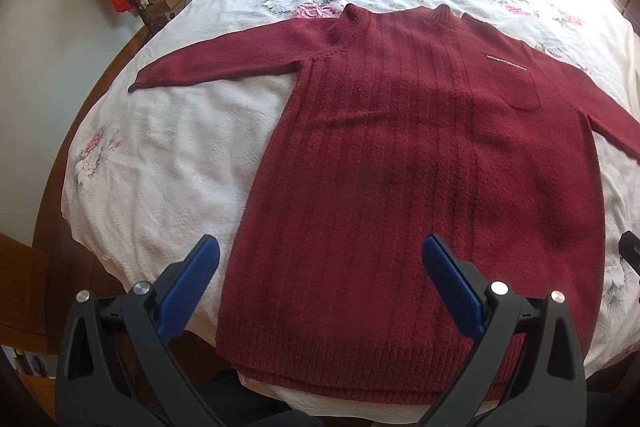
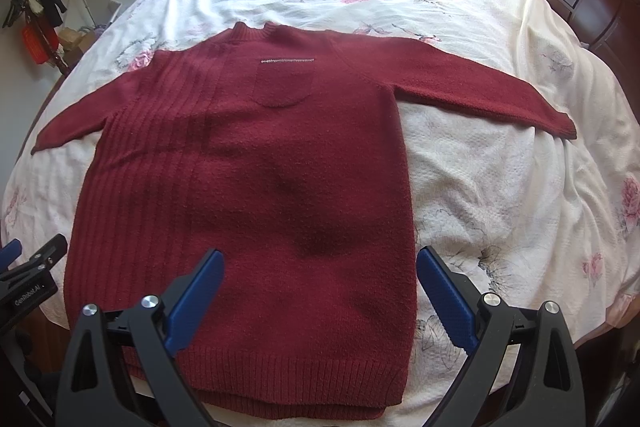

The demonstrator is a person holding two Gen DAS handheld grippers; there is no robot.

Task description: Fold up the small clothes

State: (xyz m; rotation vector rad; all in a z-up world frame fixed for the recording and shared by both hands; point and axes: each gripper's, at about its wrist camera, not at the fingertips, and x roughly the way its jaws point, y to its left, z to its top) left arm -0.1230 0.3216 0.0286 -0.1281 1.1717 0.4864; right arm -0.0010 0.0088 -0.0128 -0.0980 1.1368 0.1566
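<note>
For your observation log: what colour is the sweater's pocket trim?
Silvery white, on the dark red sweater; the pocket trim shows clearest in the right wrist view.

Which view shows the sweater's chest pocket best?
The right wrist view: the pocket sits near frame centre, its full outline and trimmed top edge clear. In the left wrist view the pocket lies off to the right, stretched by the fisheye.

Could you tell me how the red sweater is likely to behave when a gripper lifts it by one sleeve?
The red sweater is a thick knit lying limp on the bedspread, so it will probably sag. Its fuzzy surface should grip rather than slip. The sleeve may stretch.
</note>
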